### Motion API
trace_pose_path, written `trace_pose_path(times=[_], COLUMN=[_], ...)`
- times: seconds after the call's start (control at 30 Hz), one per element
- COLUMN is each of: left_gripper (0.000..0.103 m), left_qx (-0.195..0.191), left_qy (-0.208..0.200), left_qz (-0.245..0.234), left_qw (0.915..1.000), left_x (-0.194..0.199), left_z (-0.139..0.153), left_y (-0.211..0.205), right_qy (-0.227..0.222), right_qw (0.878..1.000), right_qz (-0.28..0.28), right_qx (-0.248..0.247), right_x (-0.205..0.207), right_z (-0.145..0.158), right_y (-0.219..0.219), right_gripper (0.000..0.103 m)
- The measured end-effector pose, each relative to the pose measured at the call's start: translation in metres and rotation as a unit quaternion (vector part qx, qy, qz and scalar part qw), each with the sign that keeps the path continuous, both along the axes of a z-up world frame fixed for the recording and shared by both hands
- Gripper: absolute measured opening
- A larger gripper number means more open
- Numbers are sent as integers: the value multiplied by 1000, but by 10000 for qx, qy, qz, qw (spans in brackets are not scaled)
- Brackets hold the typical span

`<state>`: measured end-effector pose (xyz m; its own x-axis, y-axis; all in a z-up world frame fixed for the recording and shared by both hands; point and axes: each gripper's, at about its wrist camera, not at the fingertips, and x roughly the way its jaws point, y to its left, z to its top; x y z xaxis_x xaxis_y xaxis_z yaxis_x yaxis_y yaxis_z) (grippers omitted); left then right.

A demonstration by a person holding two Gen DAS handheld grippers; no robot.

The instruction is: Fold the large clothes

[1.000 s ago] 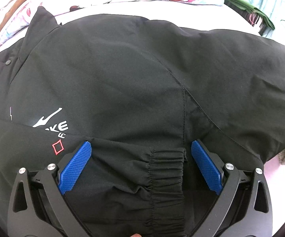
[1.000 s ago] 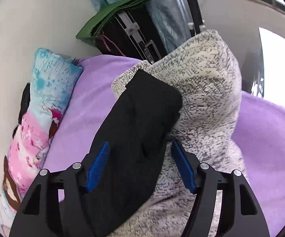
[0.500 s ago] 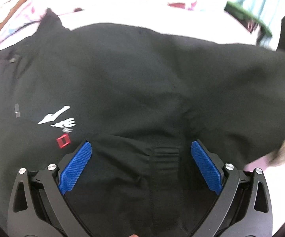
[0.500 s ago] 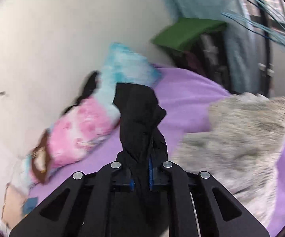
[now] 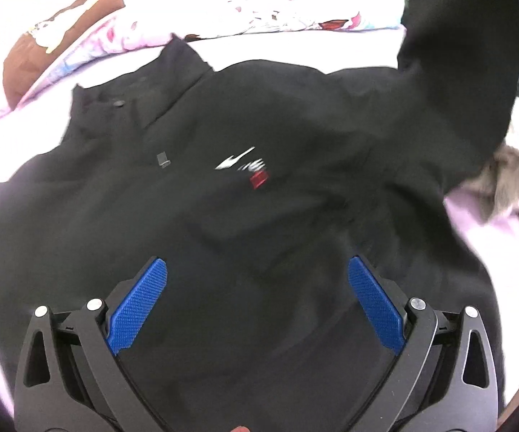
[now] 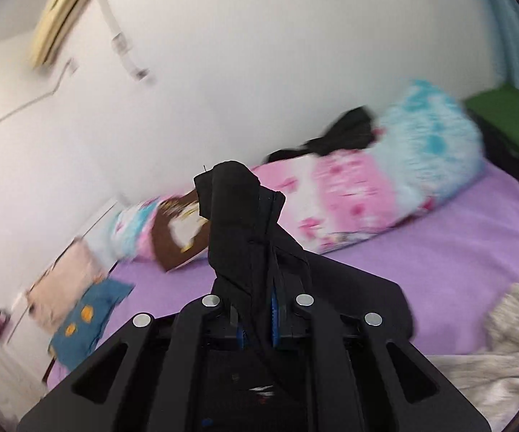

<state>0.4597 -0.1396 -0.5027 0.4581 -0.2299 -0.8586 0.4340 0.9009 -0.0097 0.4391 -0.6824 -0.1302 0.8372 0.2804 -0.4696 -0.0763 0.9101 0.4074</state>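
Observation:
A large black jacket [image 5: 245,223] with a white and red chest logo [image 5: 248,169] lies spread over the purple bed. My left gripper [image 5: 257,295] hovers above its lower part, jaws wide open, nothing between the blue pads [image 5: 140,298]. One sleeve [image 5: 464,72] rises at the upper right of the left wrist view. In the right wrist view my right gripper [image 6: 257,324] is shut on that black sleeve [image 6: 241,223], whose bunched cuff end sticks up beyond the fingers, lifted off the bed.
A long pink and blue printed pillow [image 6: 374,194] lies along the white wall. A grey fuzzy blanket [image 6: 511,342] sits at the right. A green box [image 6: 508,118] stands in the far corner. Purple sheet [image 6: 439,252] shows between them.
My right gripper shut on the black sleeve end and swung it up and leftward, away from the grey blanket. My left gripper pulled back and rose, so more of the jacket shows.

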Motion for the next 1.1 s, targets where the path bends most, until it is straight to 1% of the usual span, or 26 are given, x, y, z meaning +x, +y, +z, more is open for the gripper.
trace_pose_path(times=[0.13, 0.17, 0.23, 0.33, 0.4, 0.43, 0.5, 0.53, 0.6, 0.67, 0.7, 0.77, 0.8, 0.83, 0.87, 0.9, 0.93, 0.97, 1.0, 1.03, 1.1], left_gripper=[97, 97, 97, 97, 97, 97, 97, 97, 97, 97, 97, 97, 97, 97, 97, 97, 97, 97, 97, 97, 97], left_qx=[307, 343, 286, 277, 151, 3, -163, -192, -252, -288, -302, -325, -345, -356, -339, -328, -322, -332, -359, -409, -556], left_qy=[-16, 24, 161, 217, 282, 350, 426, 434, 405, 387, 388, 419, 430, 439, 485, 516, 543, 528, 494, 427, 279], left_qz=[-82, -76, -85, -72, 48, 181, 393, 449, 630, 804, 916, 1187, 1300, 1372, 1483, 1538, 1599, 1685, 1732, 1793, 1887], left_qw=[9995, 9994, 9994, 9994, 9995, 9992, 9982, 9979, 9969, 9956, 9946, 9915, 9900, 9889, 9872, 9862, 9851, 9837, 9830, 9820, 9801], left_x=[-20, -22, -28, -44, -49, -54, -63, -67, -82, -94, -99, -112, -117, -123, -128, -130, -132, -133, -132, -130, -126], left_z=[-4, -5, -8, -9, -9, -7, -2, -1, 3, 6, 7, 9, 9, 9, 8, 7, 6, 7, 8, 12, 21], left_y=[36, 42, 59, 90, 107, 122, 145, 152, 178, 200, 212, 237, 248, 256, 268, 274, 281, 290, 295, 301, 309], right_qy=[85, 128, 217, 405, 465, 492, 618, 685, 823, 881, 1016, 1434, 1680, 1790, 1961, 2149, 2352, 2473, 2444, 2406, 2398], right_qw=[9988, 9978, 9962, 9929, 9903, 9888, 9851, 9824, 9769, 9684, 9625, 9511, 9413, 9343, 9228, 9154, 9088, 9051, 9032, 9014, 9016], right_qz=[489, 637, 828, 1105, 1288, 1383, 1576, 1717, 1932, 2248, 2396, 2540, 2682, 2738, 2828, 2908, 2962, 2989, 3114, 3193, 3234], right_qx=[-40, -87, -146, -177, -255, -262, -299, -277, -395, -618, -762, -1015, -1178, -1416, -1731, -1771, -1761, -1741, -1662, -1661, -1582], right_x=[15, 20, 24, 29, 29, 30, 35, 36, 33, 25, 21, 14, 6, 1, -8, -13, -19, -24, -34, -40, -47], right_z=[-6, -10, -18, -41, -58, -65, -85, -99, -124, -162, -186, -229, -263, -280, -306, -322, -334, -341, -342, -339, -325], right_y=[76, 101, 138, 192, 228, 242, 272, 290, 320, 357, 374, 398, 413, 421, 432, 437, 441, 443, 444, 444, 433], right_gripper=[10, 10, 10, 10, 10, 10, 10, 10, 10, 10, 10, 10, 10, 11, 13, 18, 40, 62, 66, 68, 71])
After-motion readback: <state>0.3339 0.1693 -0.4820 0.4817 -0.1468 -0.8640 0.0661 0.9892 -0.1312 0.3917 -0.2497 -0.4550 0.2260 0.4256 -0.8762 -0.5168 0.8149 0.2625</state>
